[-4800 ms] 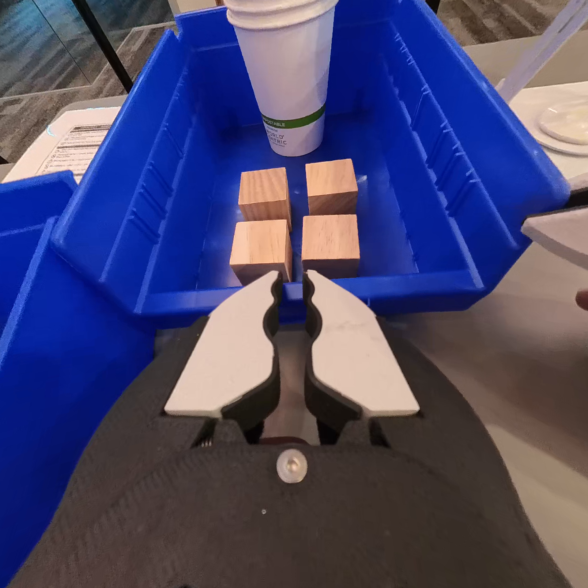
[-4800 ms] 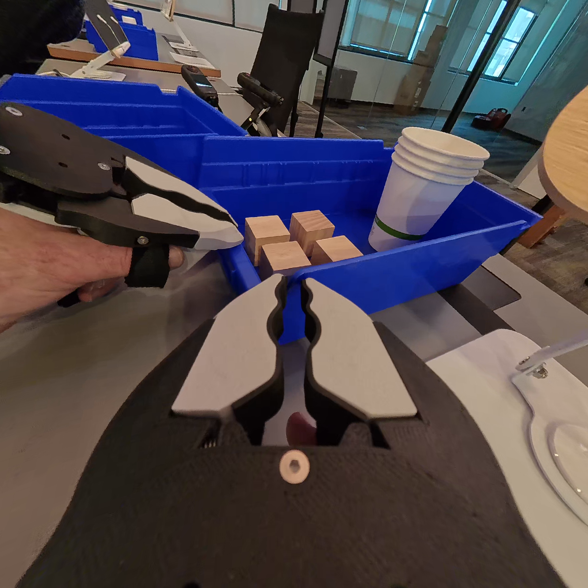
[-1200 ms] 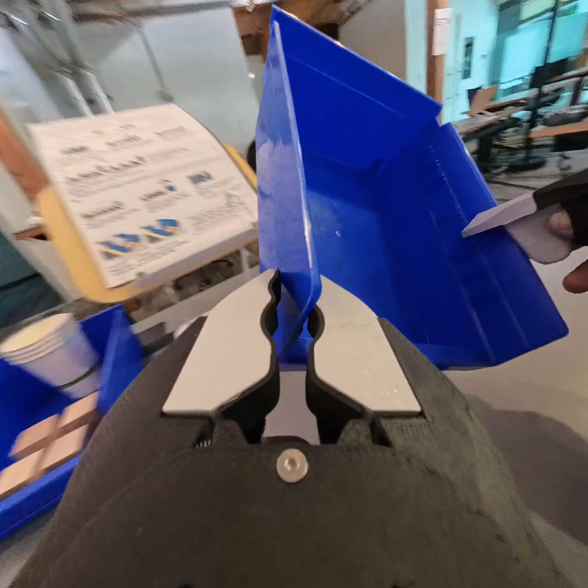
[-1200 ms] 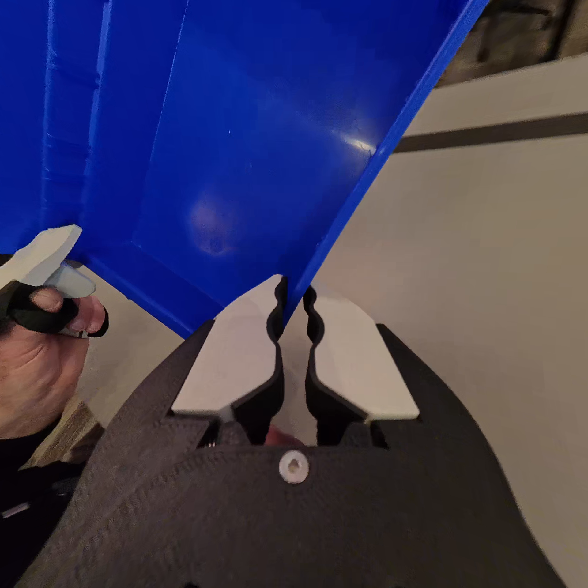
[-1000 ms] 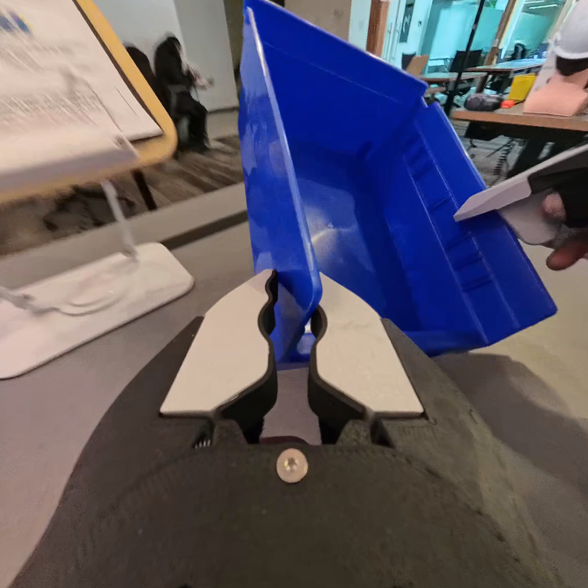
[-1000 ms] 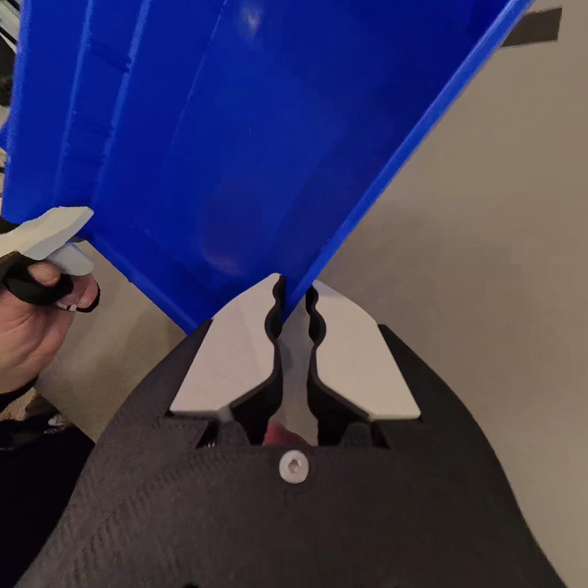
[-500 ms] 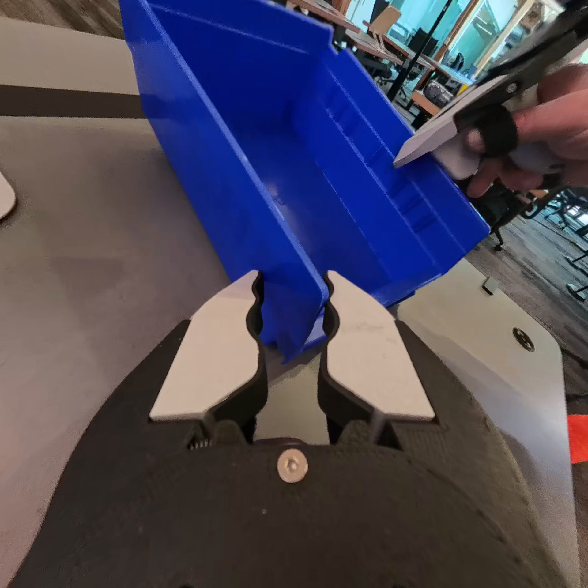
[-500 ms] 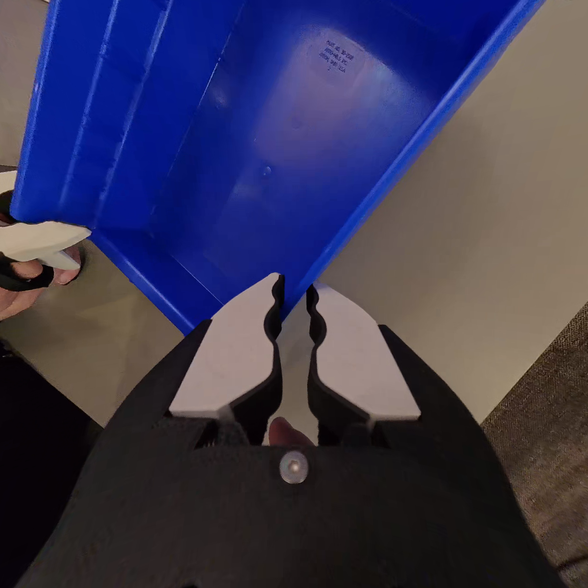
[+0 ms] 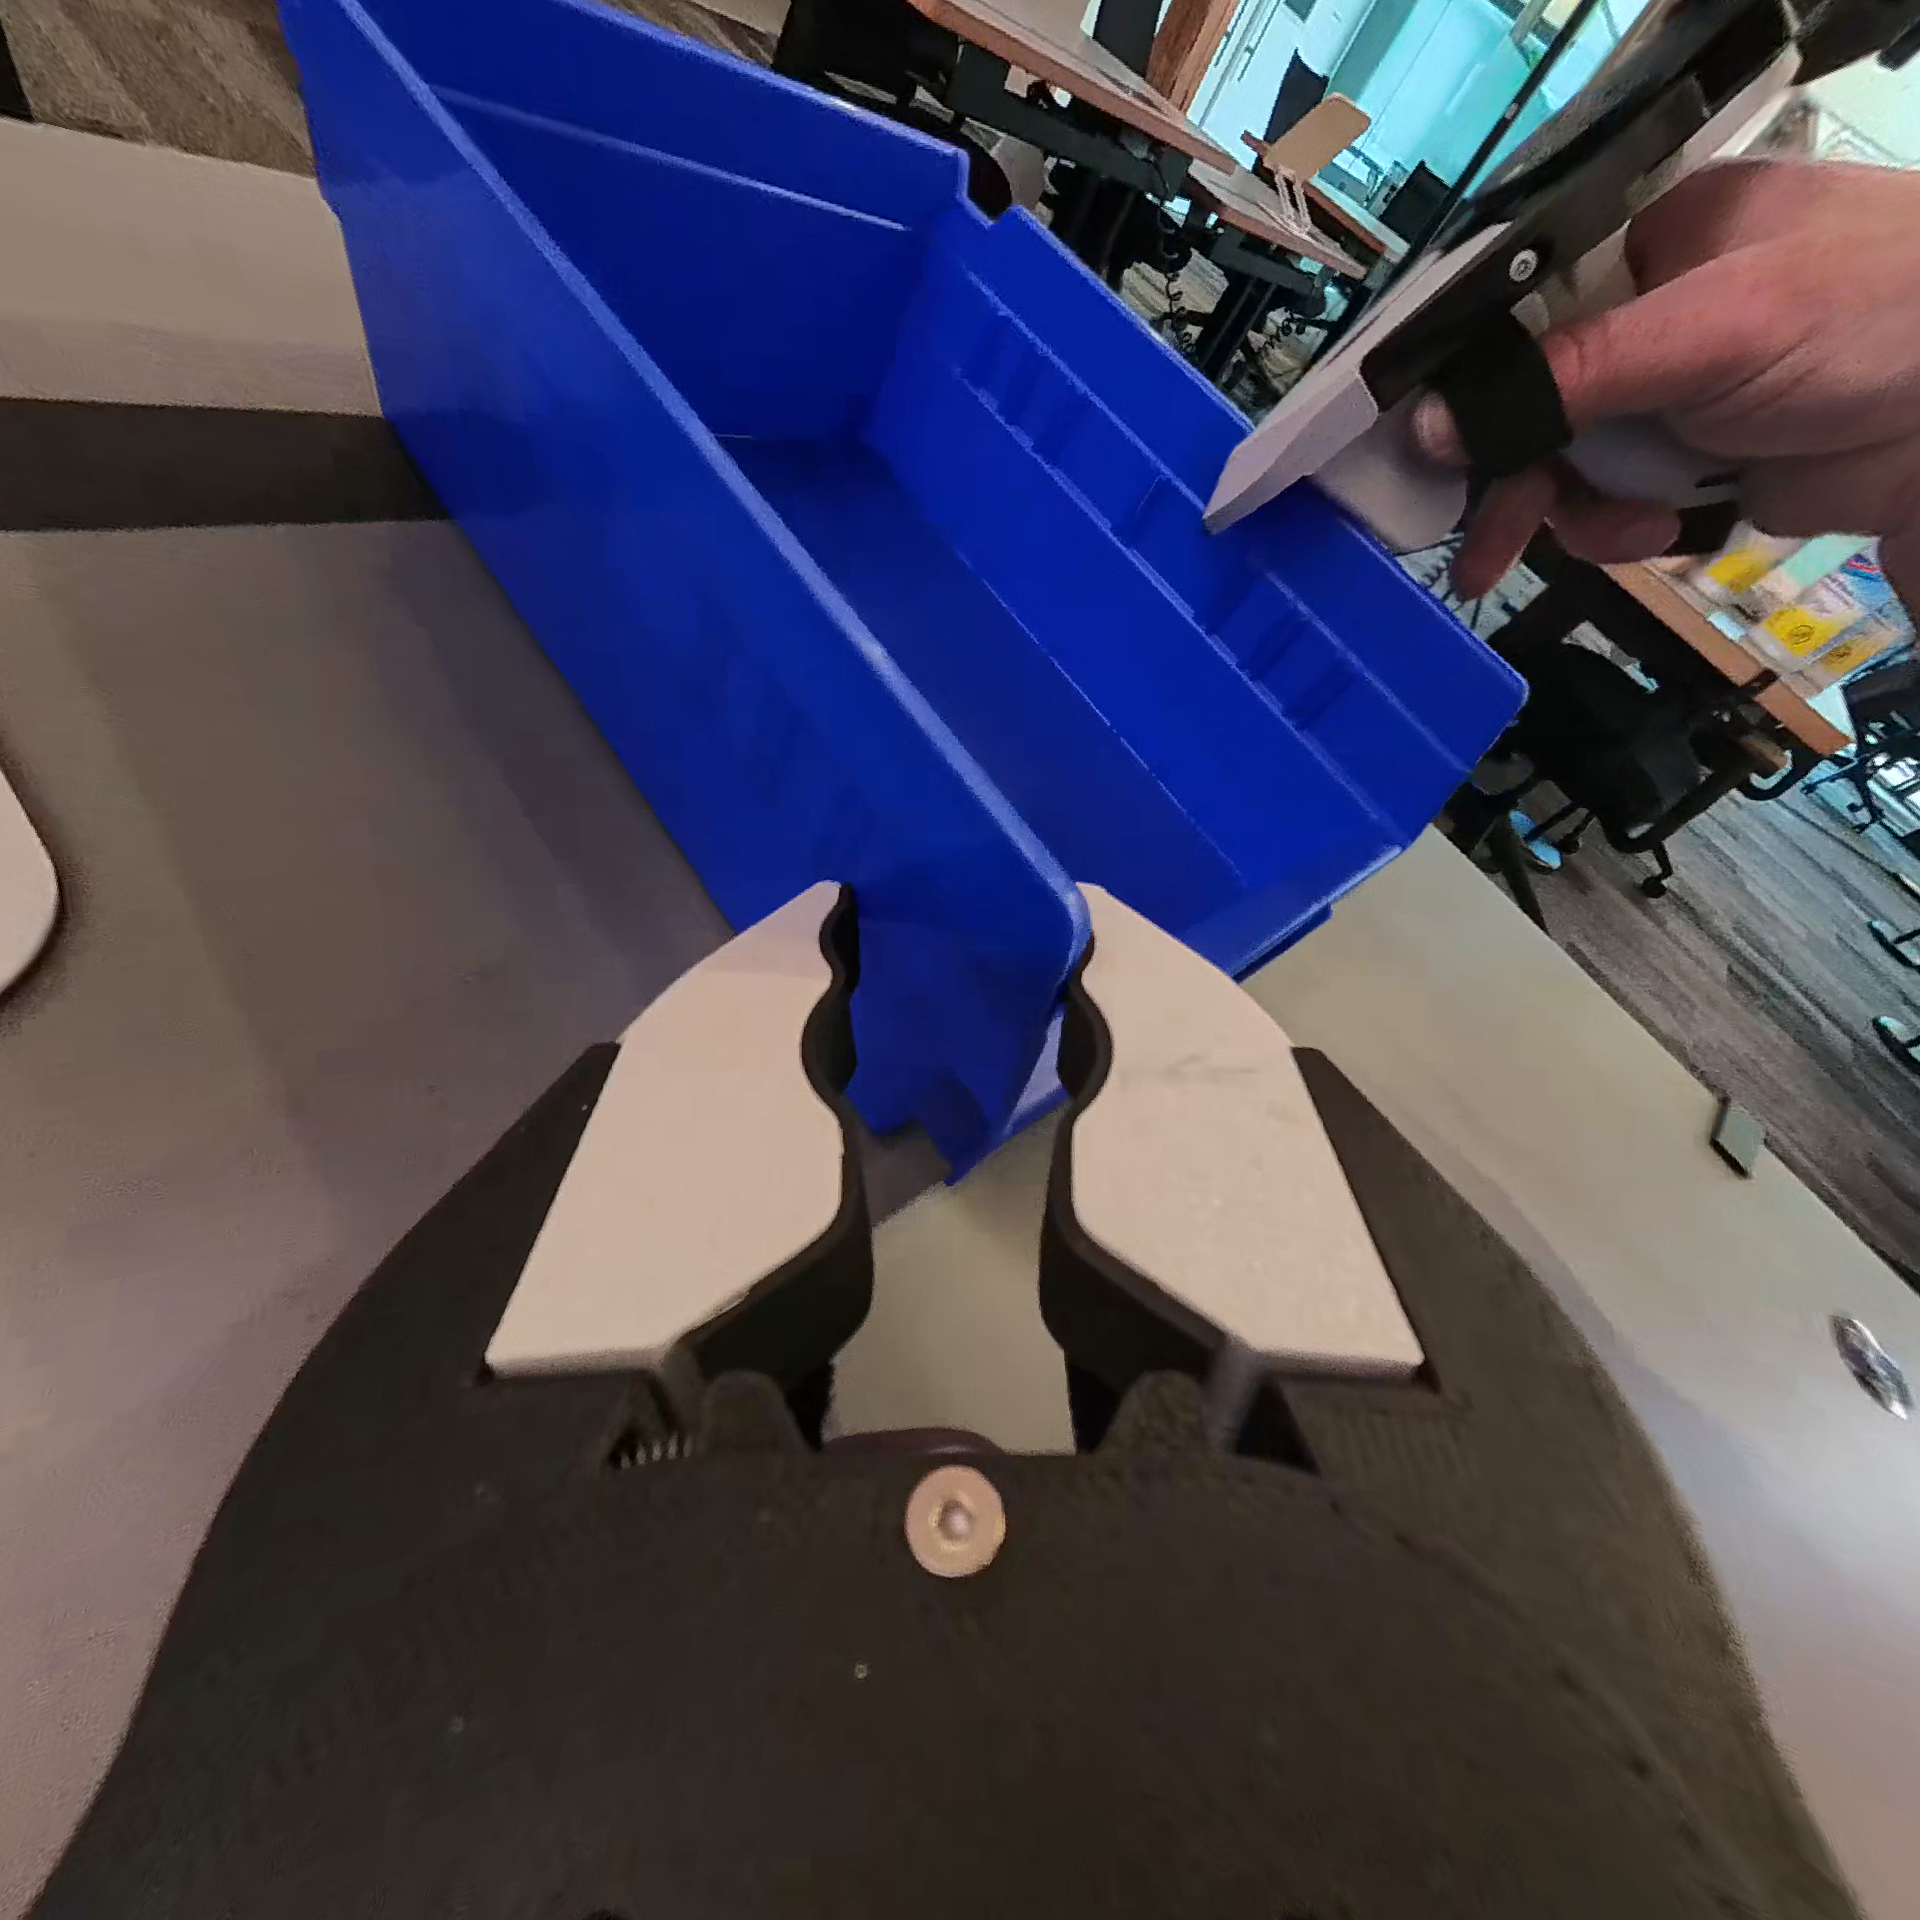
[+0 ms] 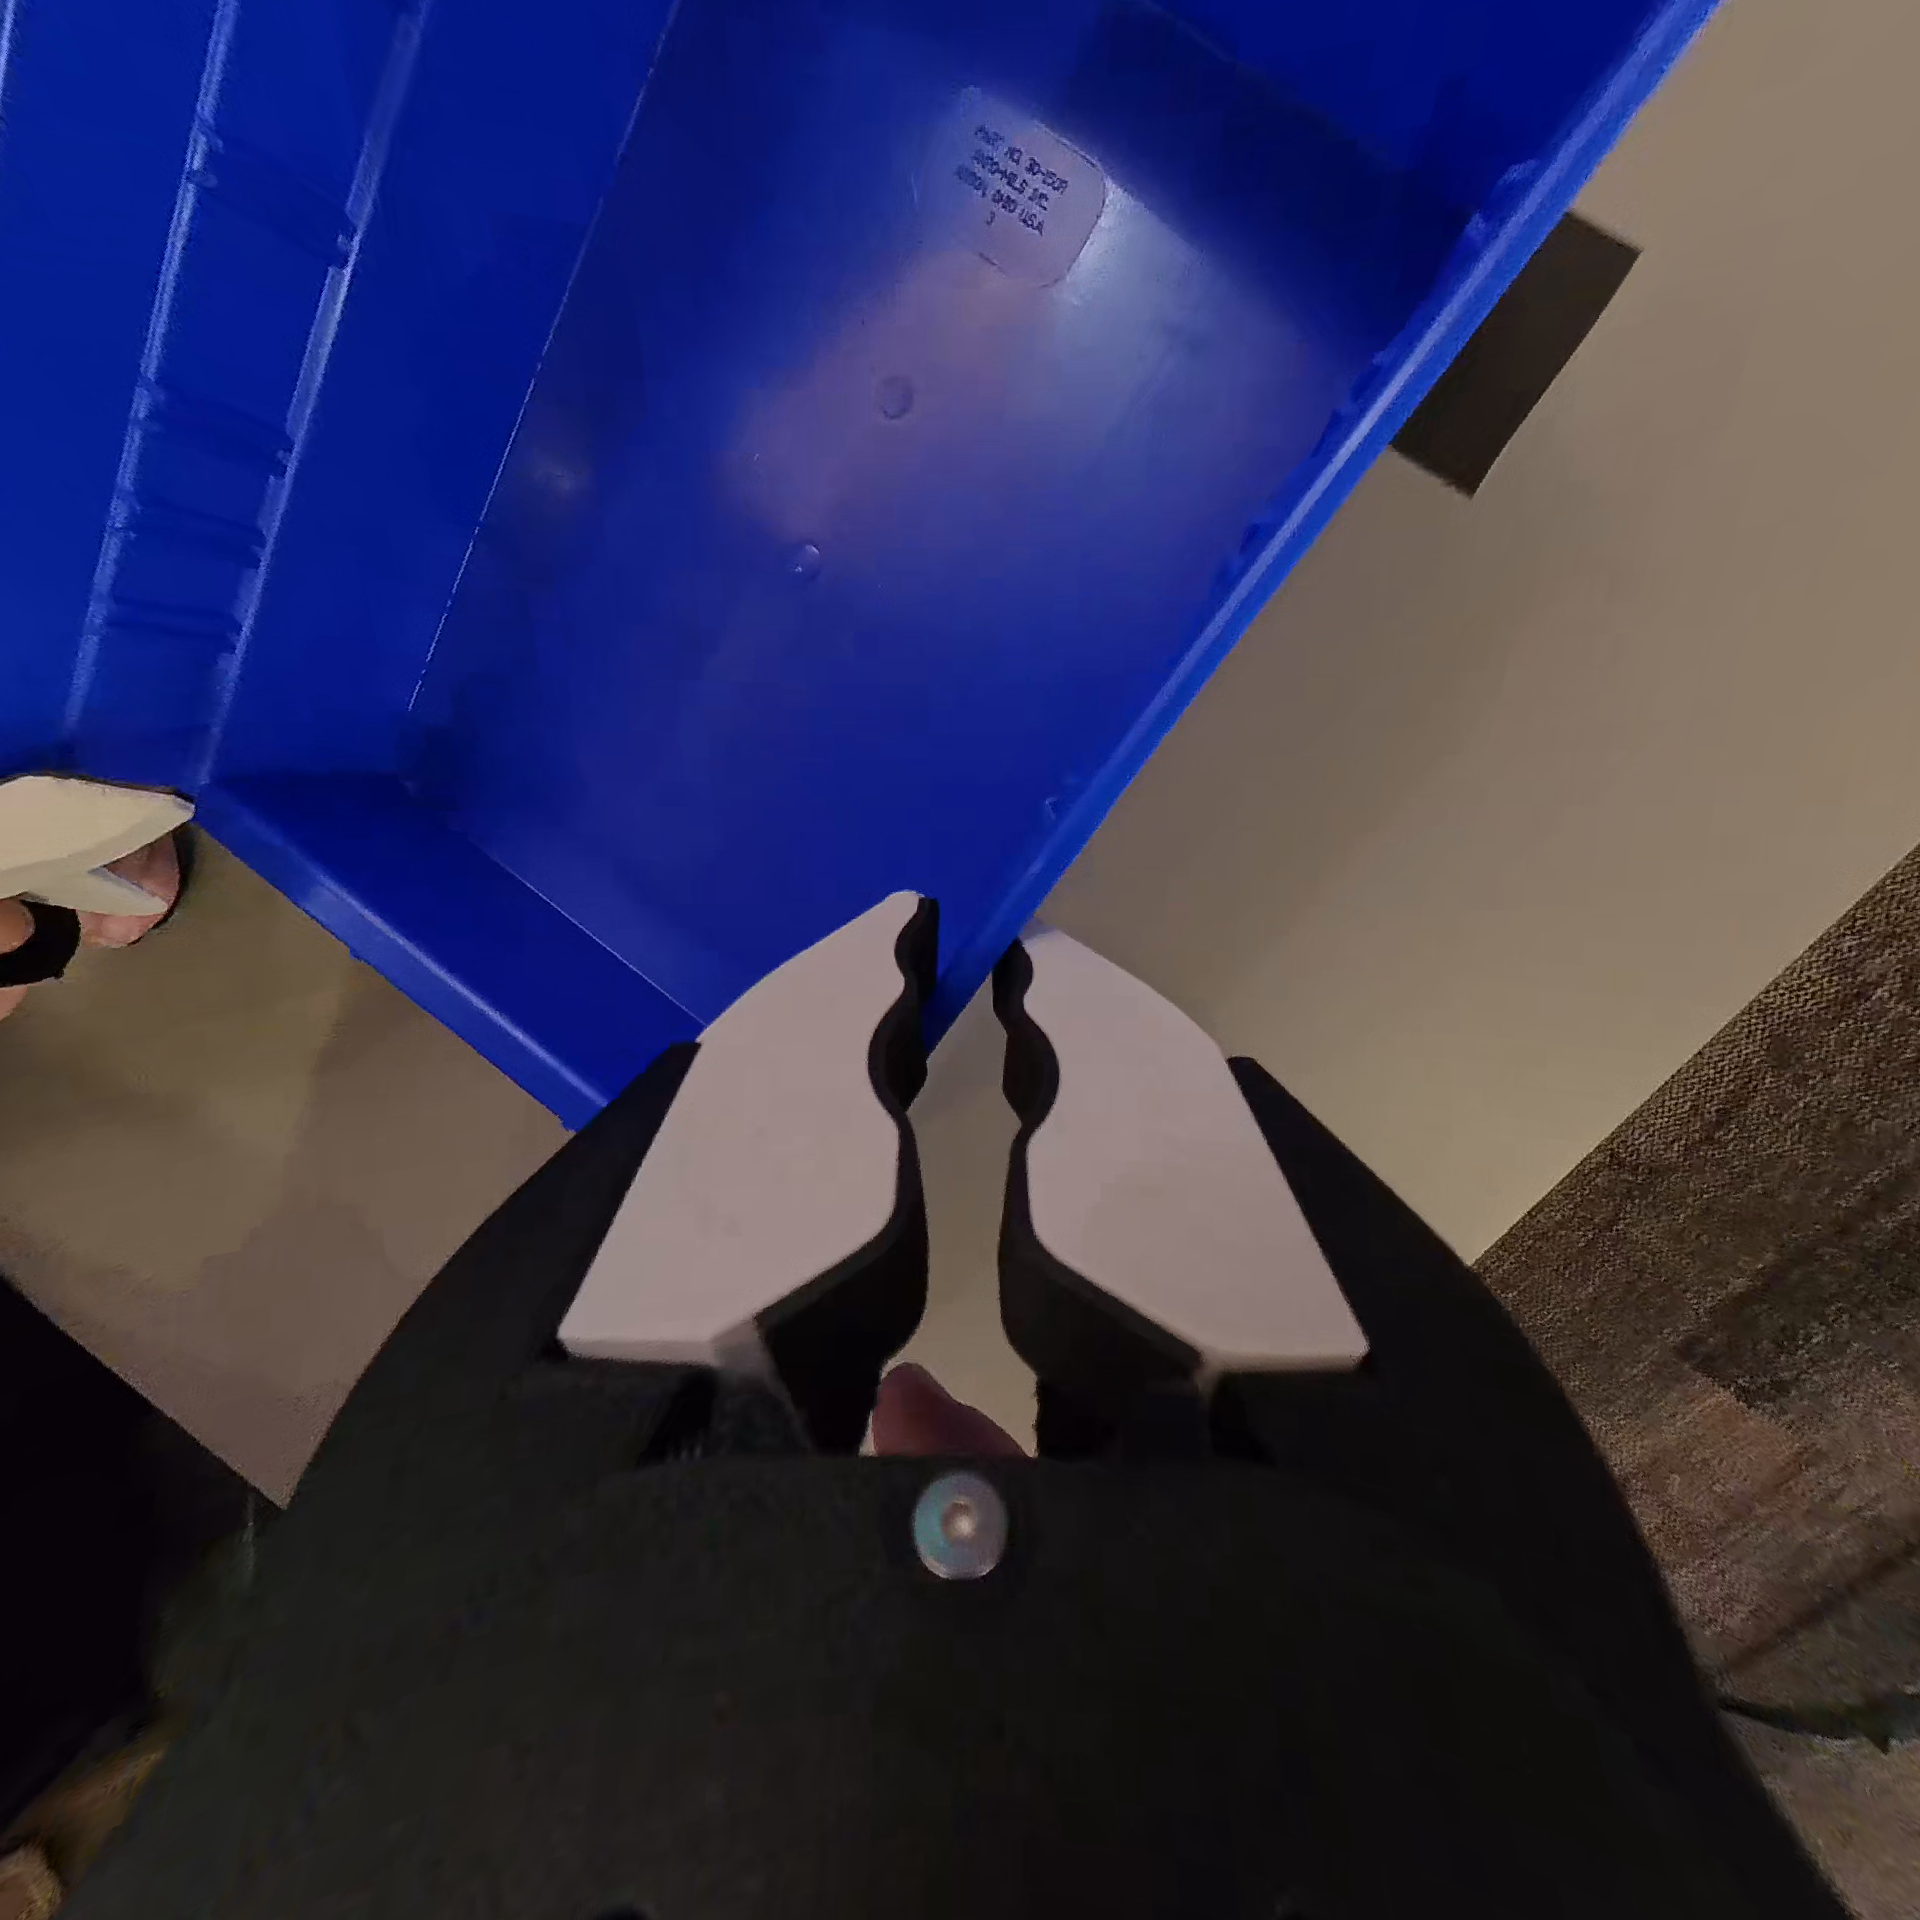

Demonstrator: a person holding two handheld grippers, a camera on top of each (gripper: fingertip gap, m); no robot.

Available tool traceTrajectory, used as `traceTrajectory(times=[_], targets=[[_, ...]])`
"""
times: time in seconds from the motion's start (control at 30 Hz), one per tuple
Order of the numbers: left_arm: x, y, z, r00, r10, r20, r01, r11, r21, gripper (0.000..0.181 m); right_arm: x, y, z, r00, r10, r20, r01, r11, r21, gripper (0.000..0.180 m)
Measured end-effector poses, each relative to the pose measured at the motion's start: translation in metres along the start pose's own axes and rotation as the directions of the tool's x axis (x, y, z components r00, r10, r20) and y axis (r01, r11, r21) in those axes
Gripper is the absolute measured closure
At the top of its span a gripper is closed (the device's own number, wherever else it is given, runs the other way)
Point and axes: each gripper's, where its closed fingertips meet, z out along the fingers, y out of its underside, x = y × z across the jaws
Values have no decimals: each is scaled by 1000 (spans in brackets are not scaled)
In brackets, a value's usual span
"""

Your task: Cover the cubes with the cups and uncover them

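Straddling a corner of the blue bin, the left gripper has its fingers spread apart with slack on both sides of the wall. At the bin's opposite side wall, the right gripper stands slightly parted around the rim, seemingly loose. The bin rests on the grey table. Neither cups nor cubes are in view.
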Motion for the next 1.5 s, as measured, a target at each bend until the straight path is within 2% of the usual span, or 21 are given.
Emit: traceTrajectory(times=[0.27, 0.37, 0.53, 0.7, 0.8, 0.97, 1.1, 1.23, 1.4, 1.43, 1.5], targets=[[-7, -6, 6, 1000, -7, -14, 8, 1000, 13, 144, 8, -12, 2, 1000, -7, 3, 7, 1000, 9, 169], [-10, -12, -10, 999, -18, -46, 20, 998, 56, 147, 6, -14, -11, 1000, -6, -6, 7, 993, 117, 161], [-13, -18, -56, 997, 68, -44, -63, 993, 100, 142, -13, -6, -61, 991, -14, -131, 58, 940, 336, 139], [-30, -5, -113, 994, 112, 11, -112, 990, 90, 146, -87, 28, -68, 963, -124, -239, 213, 895, 392, 139], [-54, 6, -159, 980, 167, 111, -174, 983, 61, 146, -134, 46, -59, 952, -183, -246, 277, 857, 435, 138], [-98, 18, -249, 924, 246, 292, -264, 964, 24, 146, -182, 82, -42, 957, -185, -224, 275, 824, 496, 136], [-115, 31, -308, 869, 298, 395, -328, 944, 11, 146, -189, 120, -54, 965, -103, -239, 229, 776, 587, 136], [-122, 50, -335, 841, 334, 425, -372, 928, 5, 148, -177, 163, -89, 962, 50, -269, 164, 680, 715, 124], [-122, 58, -344, 815, 376, 442, -421, 907, 5, 149, -168, 222, -133, 961, 188, -201, 62, 565, 823, 125], [-121, 59, -344, 812, 383, 440, -427, 904, -1, 149, -163, 237, -133, 955, 209, -209, 49, 586, 809, 128], [-118, 60, -343, 797, 413, 441, -456, 890, -11, 149, -146, 271, -123, 919, 257, -299, 46, 683, 729, 129]])
